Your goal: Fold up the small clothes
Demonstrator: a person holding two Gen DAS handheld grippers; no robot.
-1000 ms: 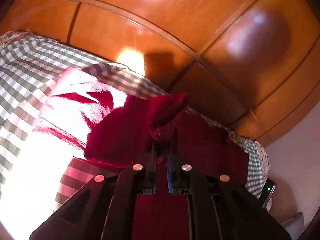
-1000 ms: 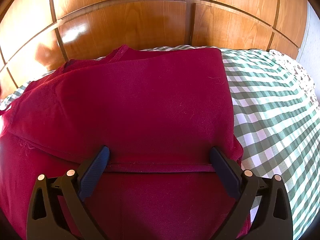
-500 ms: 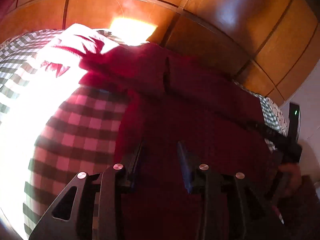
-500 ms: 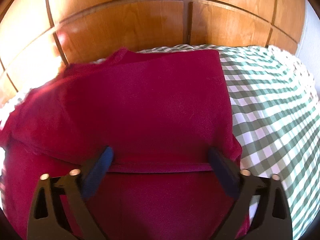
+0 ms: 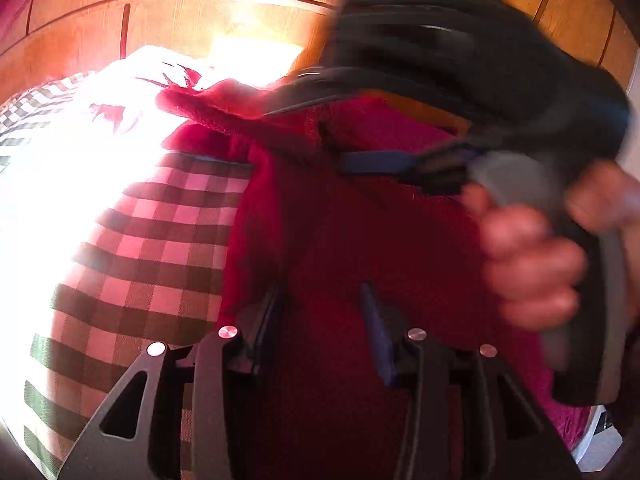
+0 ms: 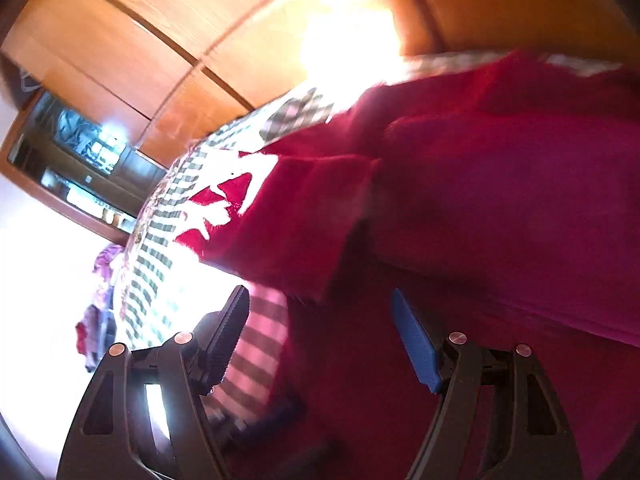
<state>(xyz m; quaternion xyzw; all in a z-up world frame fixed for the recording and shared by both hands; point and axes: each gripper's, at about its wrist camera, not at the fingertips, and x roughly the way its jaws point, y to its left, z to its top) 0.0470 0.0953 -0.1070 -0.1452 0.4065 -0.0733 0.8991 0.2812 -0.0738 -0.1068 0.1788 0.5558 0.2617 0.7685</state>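
A dark red garment (image 5: 360, 232) lies on the green-checked bed sheet (image 5: 160, 248), with a folded sleeve (image 6: 304, 216) on top near its left edge. My left gripper (image 5: 324, 316) hangs low over the garment. Its jaws are opening and its pads grip nothing. My right gripper (image 6: 320, 320) is over the garment's left edge, below the sleeve. Its jaws are closing, with red cloth under the gap and the pads clear of it. In the left wrist view the right gripper (image 5: 340, 132) appears blurred at the upper right, held by a hand (image 5: 532, 264).
Wooden panels (image 5: 200, 16) rise behind the bed. Strong sunlight washes out the sheet (image 6: 224, 280) to the left of the garment. A dark wooden cabinet with a mirror (image 6: 68, 152) and a heap of coloured clothes (image 6: 100, 312) lie beyond the bed's left side.
The left gripper let go of the red fold it held up, sank toward the garment and opened. The right gripper swung left across the garment and its jaws narrowed.
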